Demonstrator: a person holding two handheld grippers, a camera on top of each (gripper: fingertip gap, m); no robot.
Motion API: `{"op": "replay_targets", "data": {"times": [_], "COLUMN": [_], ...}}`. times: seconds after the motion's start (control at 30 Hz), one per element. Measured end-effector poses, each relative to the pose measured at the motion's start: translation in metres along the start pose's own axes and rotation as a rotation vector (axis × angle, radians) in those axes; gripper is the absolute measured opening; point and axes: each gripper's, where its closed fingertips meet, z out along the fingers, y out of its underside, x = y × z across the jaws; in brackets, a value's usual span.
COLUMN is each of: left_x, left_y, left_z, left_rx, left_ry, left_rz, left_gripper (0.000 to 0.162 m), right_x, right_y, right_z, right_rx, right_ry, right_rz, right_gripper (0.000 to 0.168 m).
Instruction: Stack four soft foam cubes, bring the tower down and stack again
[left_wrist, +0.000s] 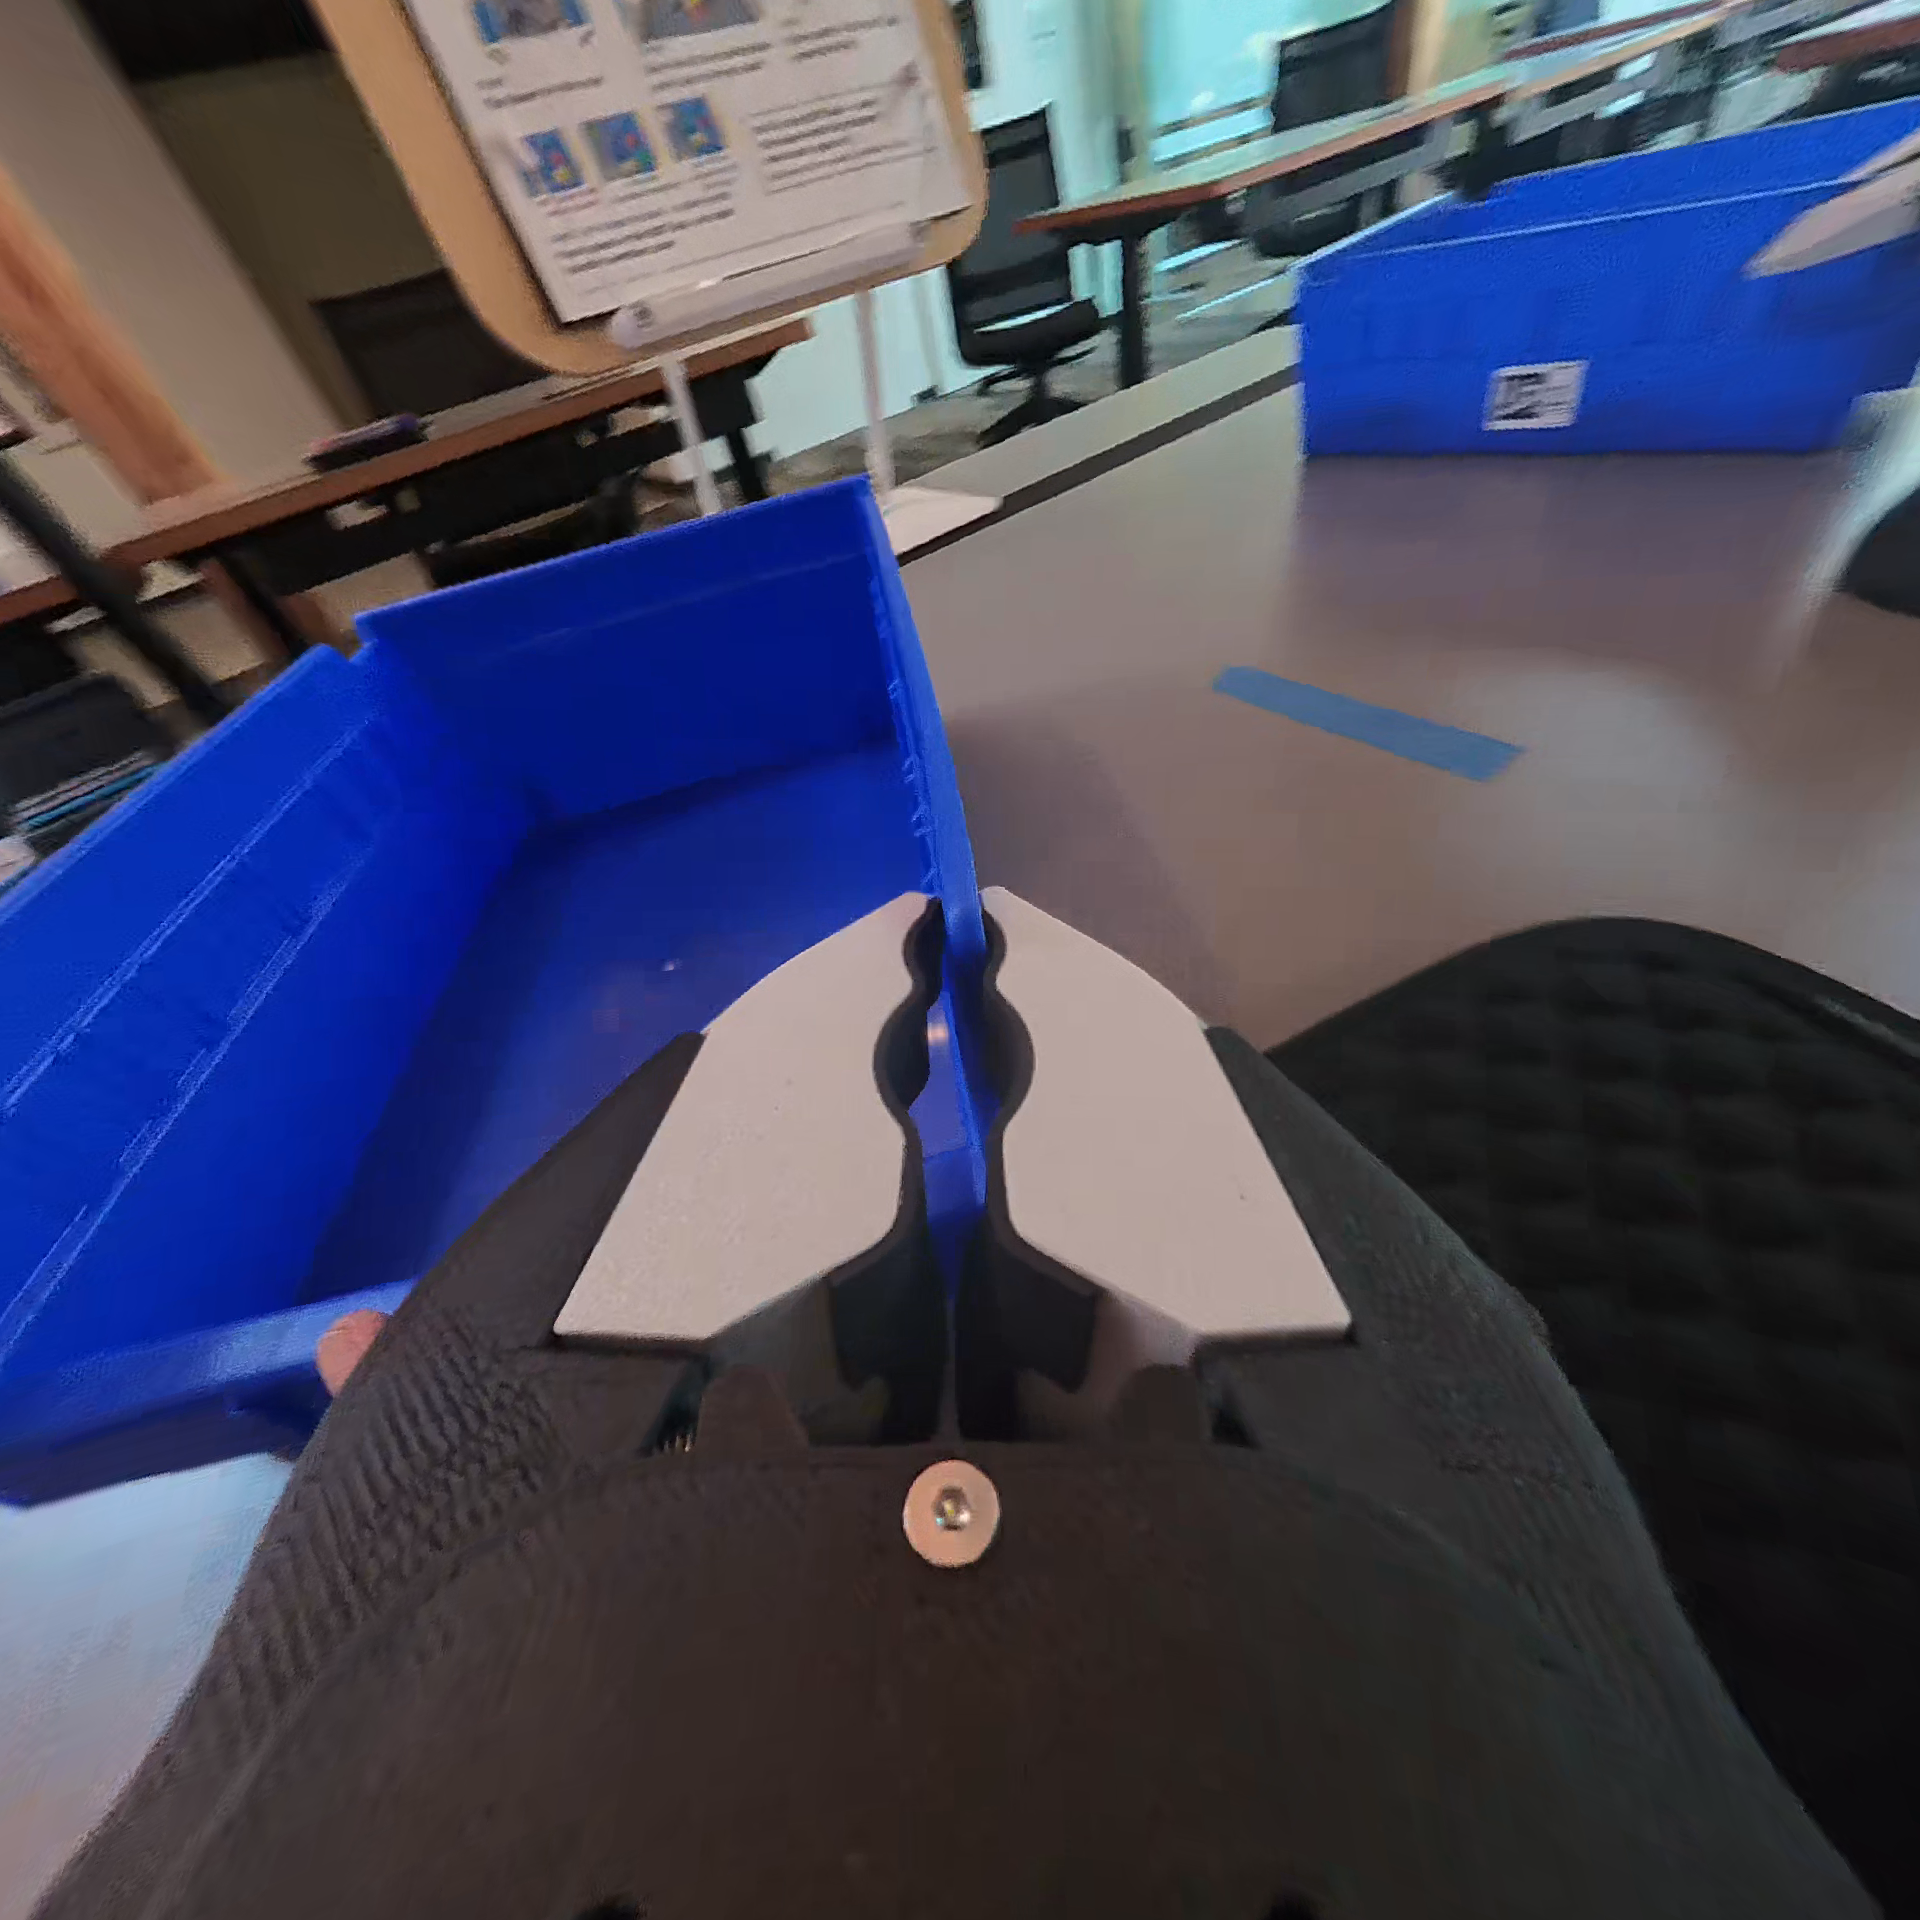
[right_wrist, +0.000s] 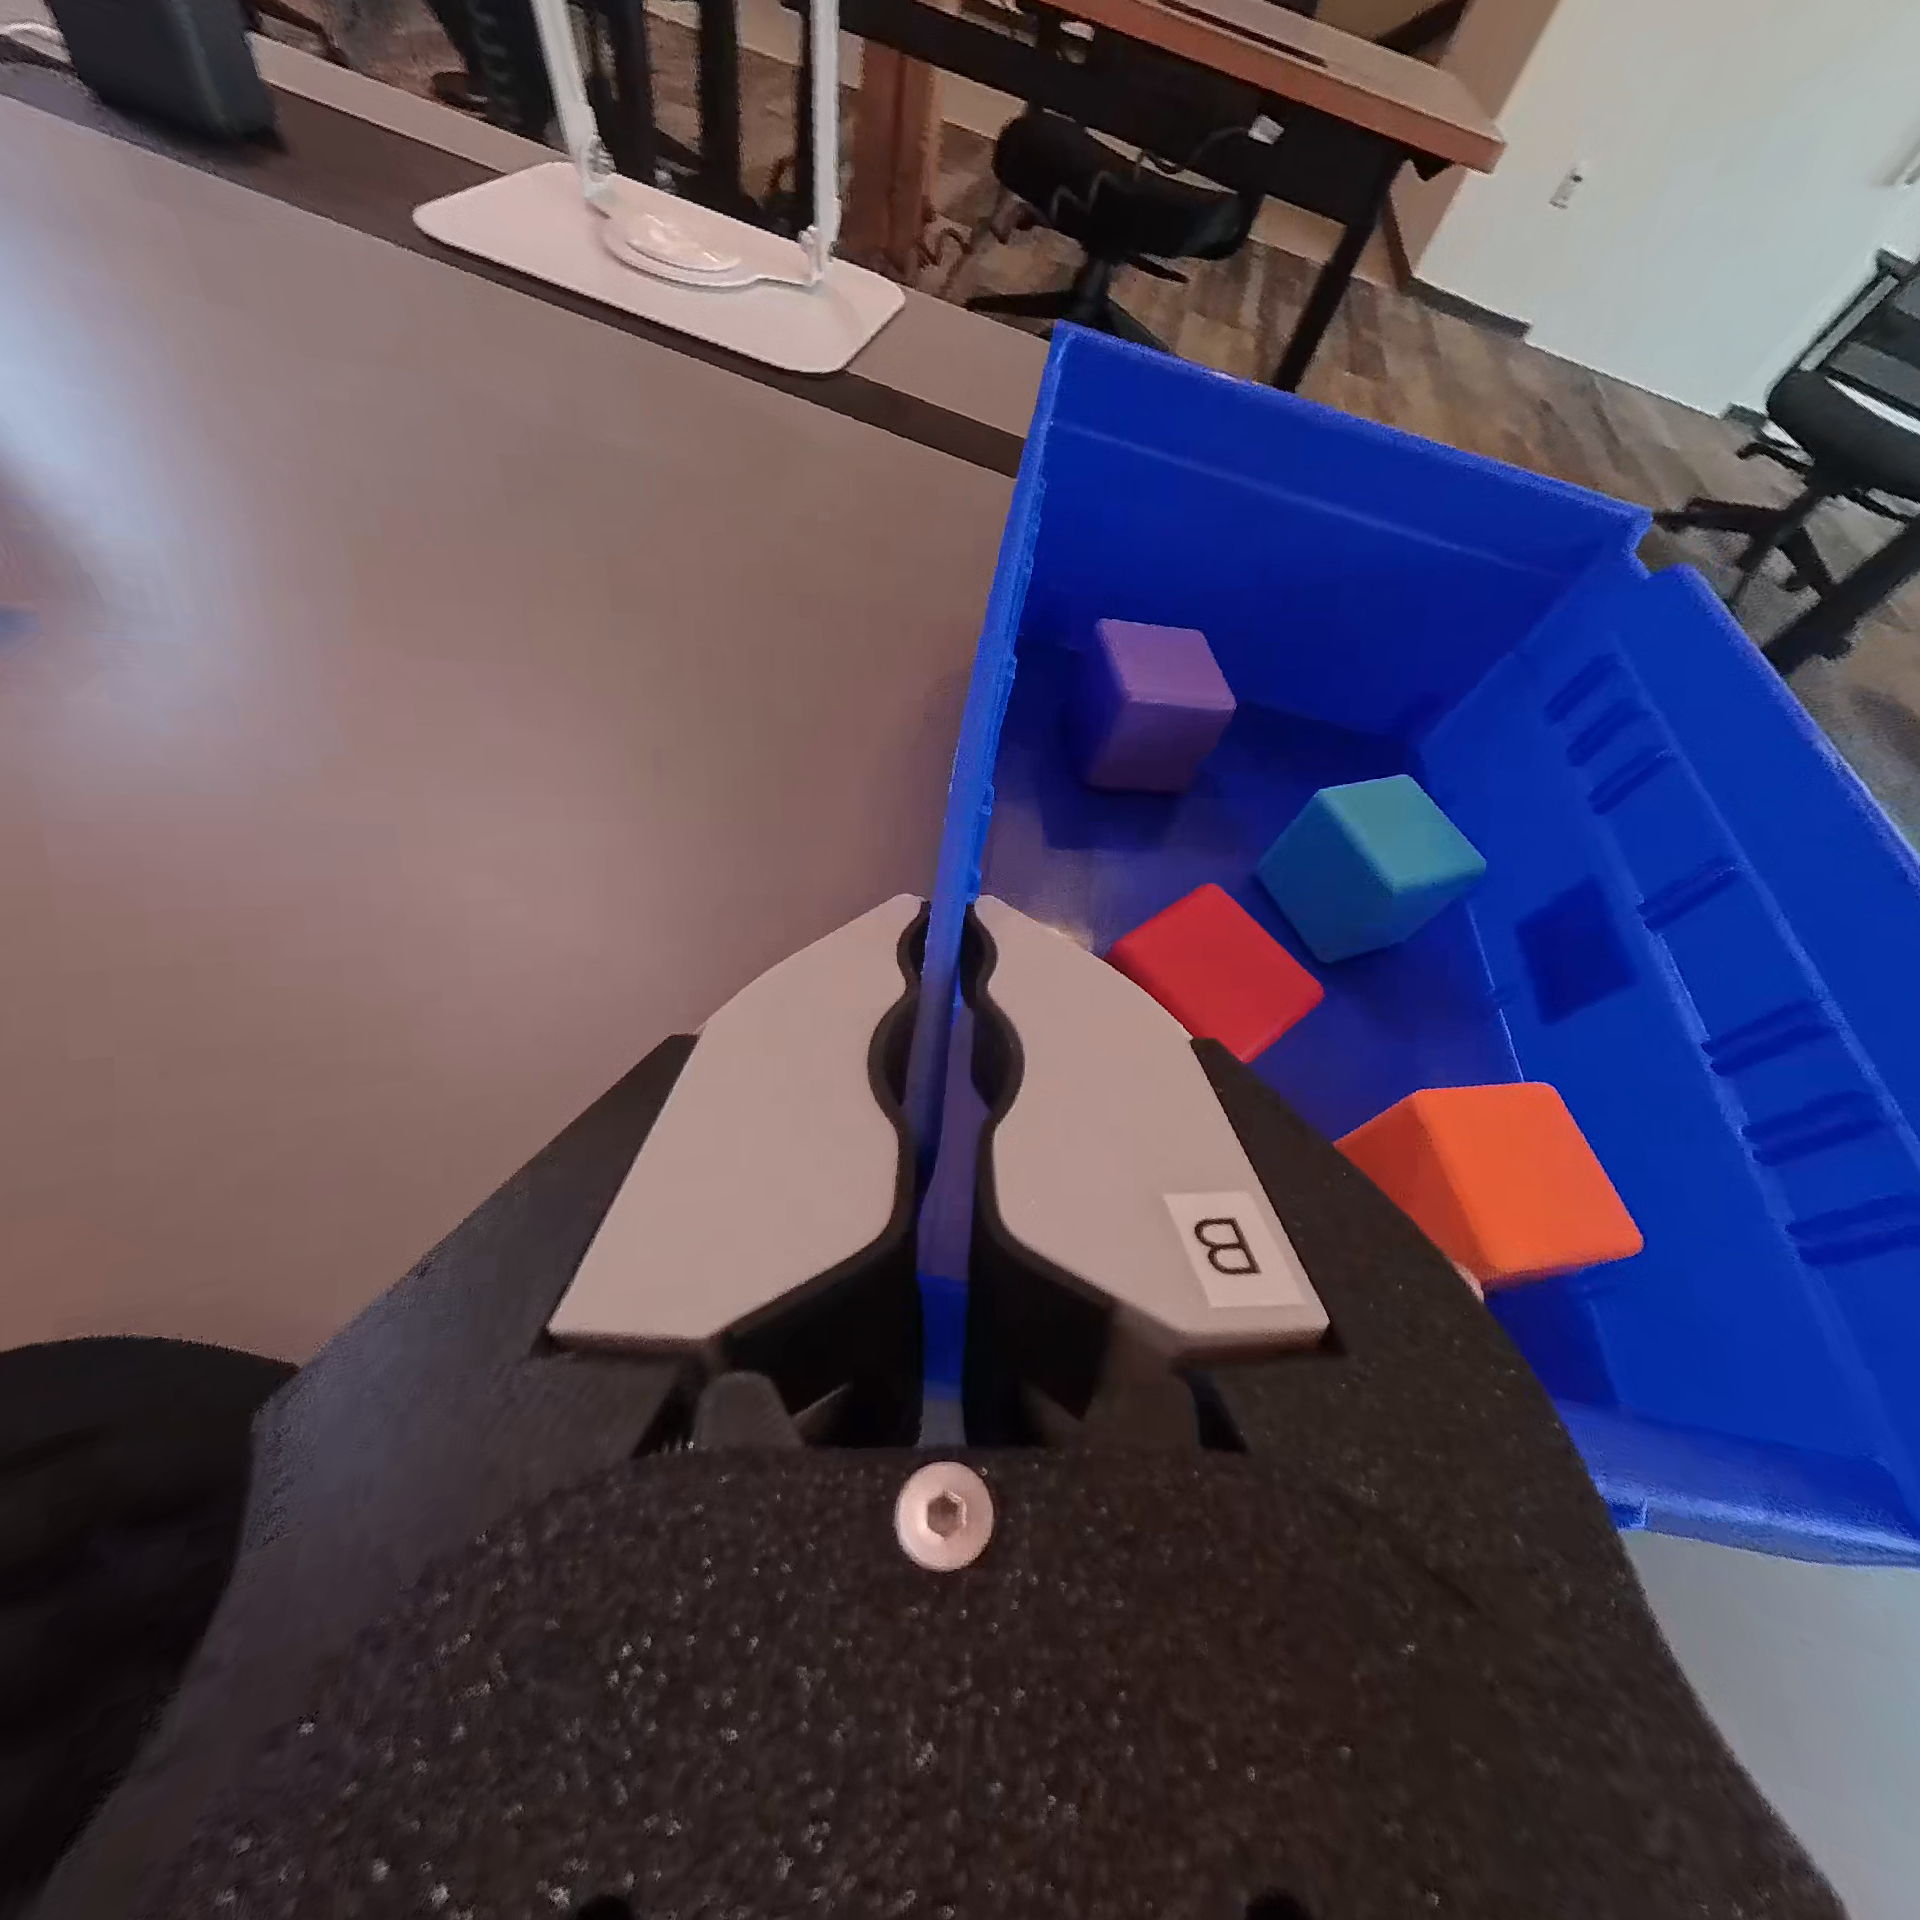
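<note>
My left gripper (left_wrist: 963, 914) is shut on the right side wall of an empty blue bin (left_wrist: 623, 675), which tilts on the grey table (left_wrist: 1299, 831). My right gripper (right_wrist: 948, 914) is shut on the left side wall of a second blue bin (right_wrist: 1299, 520). Loose in that bin lie a purple cube (right_wrist: 1153, 701), a teal cube (right_wrist: 1371, 862), a red cube (right_wrist: 1216, 966) and an orange cube (right_wrist: 1496, 1174). The second bin also shows far right in the left wrist view (left_wrist: 1610, 312).
A strip of blue tape (left_wrist: 1366, 722) lies on the table between the bins. A white stand base (right_wrist: 665, 270) sits at the table's far edge. A black mesh chair back (left_wrist: 1662, 1195) is close on my right. Desks and office chairs stand behind. Some 50 cm of space lies between my two pairs of fingers.
</note>
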Motion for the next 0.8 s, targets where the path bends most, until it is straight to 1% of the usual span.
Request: {"op": "replay_targets", "data": {"times": [0.17, 0.3, 0.5, 0.8], "left_x": [0.017, 0.031, 0.043, 0.060], "left_y": [-0.003, -0.006, -0.010, -0.017], "left_z": [-0.007, -0.005, 0.003, 0.022], "left_rx": [0.099, 0.113, 0.103, 0.092], "left_ry": [0.323, 0.502, 0.695, 0.930], "left_rz": [-0.007, -0.002, 0.007, -0.034], "left_gripper": [0.003, 0.003, 0.003, 0.003], "right_x": [-0.001, -0.004, -0.013, -0.037], "right_y": [-0.007, -0.014, -0.024, -0.046], "right_z": [0.014, 0.031, 0.049, 0.085], "right_rx": [0.058, 0.092, 0.163, 0.228], "right_ry": [-0.164, -0.299, -0.563, -0.836], "right_rz": [-0.026, -0.092, -0.159, -0.192], "right_gripper": [0.004, 0.004, 0.003, 0.003]}}
